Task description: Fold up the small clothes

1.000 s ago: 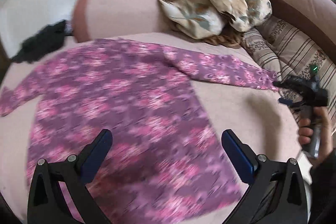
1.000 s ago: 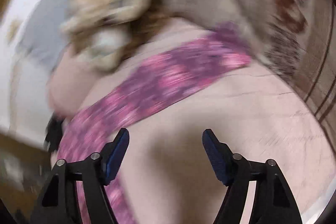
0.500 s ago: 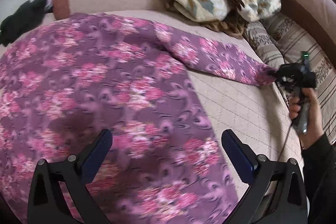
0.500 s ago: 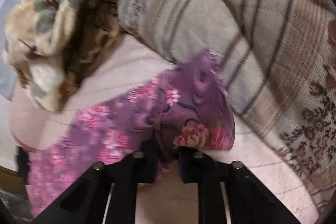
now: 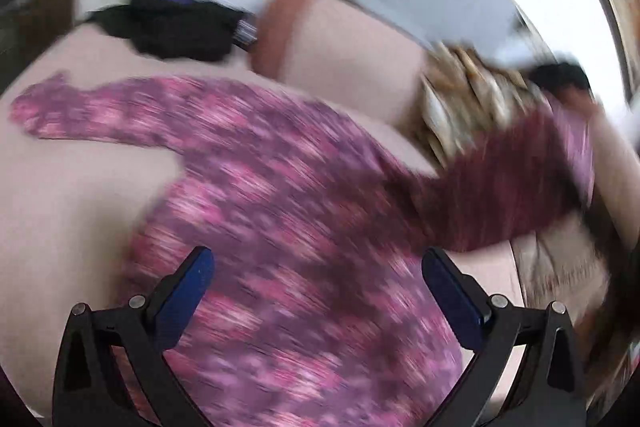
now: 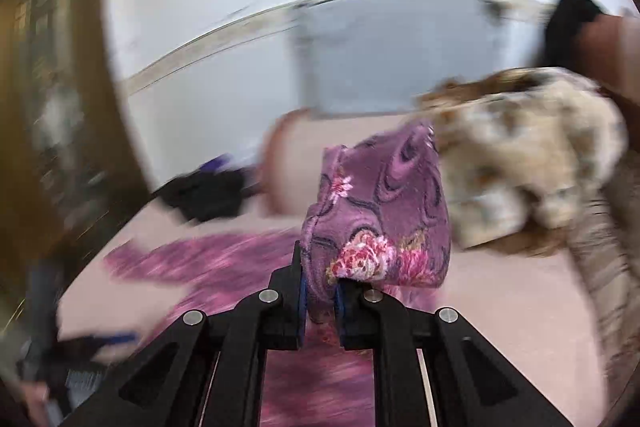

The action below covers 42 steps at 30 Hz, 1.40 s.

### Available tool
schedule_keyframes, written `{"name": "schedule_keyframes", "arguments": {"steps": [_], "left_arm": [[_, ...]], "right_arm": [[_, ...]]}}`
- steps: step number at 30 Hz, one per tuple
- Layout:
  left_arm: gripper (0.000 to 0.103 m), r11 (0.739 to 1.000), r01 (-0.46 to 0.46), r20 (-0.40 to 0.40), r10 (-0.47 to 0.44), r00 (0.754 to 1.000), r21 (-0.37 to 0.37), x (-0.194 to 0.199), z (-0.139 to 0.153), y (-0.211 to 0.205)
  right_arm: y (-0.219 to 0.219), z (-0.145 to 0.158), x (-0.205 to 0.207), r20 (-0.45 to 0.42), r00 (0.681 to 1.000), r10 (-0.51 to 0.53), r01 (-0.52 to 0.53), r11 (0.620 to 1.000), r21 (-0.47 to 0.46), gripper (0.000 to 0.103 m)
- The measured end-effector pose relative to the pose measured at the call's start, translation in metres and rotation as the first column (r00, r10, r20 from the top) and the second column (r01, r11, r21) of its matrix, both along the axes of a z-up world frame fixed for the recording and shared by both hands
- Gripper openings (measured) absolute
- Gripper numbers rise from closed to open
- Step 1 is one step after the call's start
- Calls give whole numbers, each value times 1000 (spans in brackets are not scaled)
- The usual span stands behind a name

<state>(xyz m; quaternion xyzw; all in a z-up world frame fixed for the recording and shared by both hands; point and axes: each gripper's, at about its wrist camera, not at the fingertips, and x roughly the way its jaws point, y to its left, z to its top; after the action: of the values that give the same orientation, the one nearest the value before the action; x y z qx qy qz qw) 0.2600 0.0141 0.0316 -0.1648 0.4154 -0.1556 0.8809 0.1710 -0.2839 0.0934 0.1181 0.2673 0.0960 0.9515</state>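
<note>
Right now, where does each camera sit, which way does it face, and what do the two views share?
Left wrist: on the left gripper, open above the shirt, facing across the sofa; both its fingers show.
Right wrist: on the right gripper, shut on the lifted sleeve, facing the wall; its fingers show, and the left gripper, blurred, at lower left.
Shared: the shirt, the black cloth and the beige floral bundle.

Bare pink cushion (image 5: 80, 195) lies open left of the purple top (image 5: 288, 227), and more to its right (image 6: 512, 307). At the back, a black garment (image 5: 176, 27), the armrest (image 5: 340, 55) and a patterned heap (image 6: 532, 155) block the way.
</note>
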Motion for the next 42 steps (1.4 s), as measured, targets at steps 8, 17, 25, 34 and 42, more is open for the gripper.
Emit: {"name": "schedule_keyframes", "arguments": {"steps": [8, 17, 25, 34, 42], "left_arm": [[103, 971, -113, -187, 74, 980, -210, 41, -50, 68], [103, 989, -36, -297, -8, 955, -142, 47, -80, 38], [96, 992, 123, -351, -126, 928, -30, 33, -101, -16], [10, 921, 181, -362, -48, 931, 345, 17, -116, -42], [72, 967, 201, -223, -163, 961, 155, 24, -14, -53]], "right_arm": [[137, -139, 8, -286, 881, 377, -354, 926, 130, 18], [74, -153, 20, -304, 876, 375, -276, 906, 321, 76], [-25, -140, 46, -306, 952, 32, 58, 958, 280, 78], [-137, -185, 55, -501, 841, -206, 400, 859, 319, 49], [-144, -186, 112, -592, 804, -60, 380, 818, 433, 49]]}}
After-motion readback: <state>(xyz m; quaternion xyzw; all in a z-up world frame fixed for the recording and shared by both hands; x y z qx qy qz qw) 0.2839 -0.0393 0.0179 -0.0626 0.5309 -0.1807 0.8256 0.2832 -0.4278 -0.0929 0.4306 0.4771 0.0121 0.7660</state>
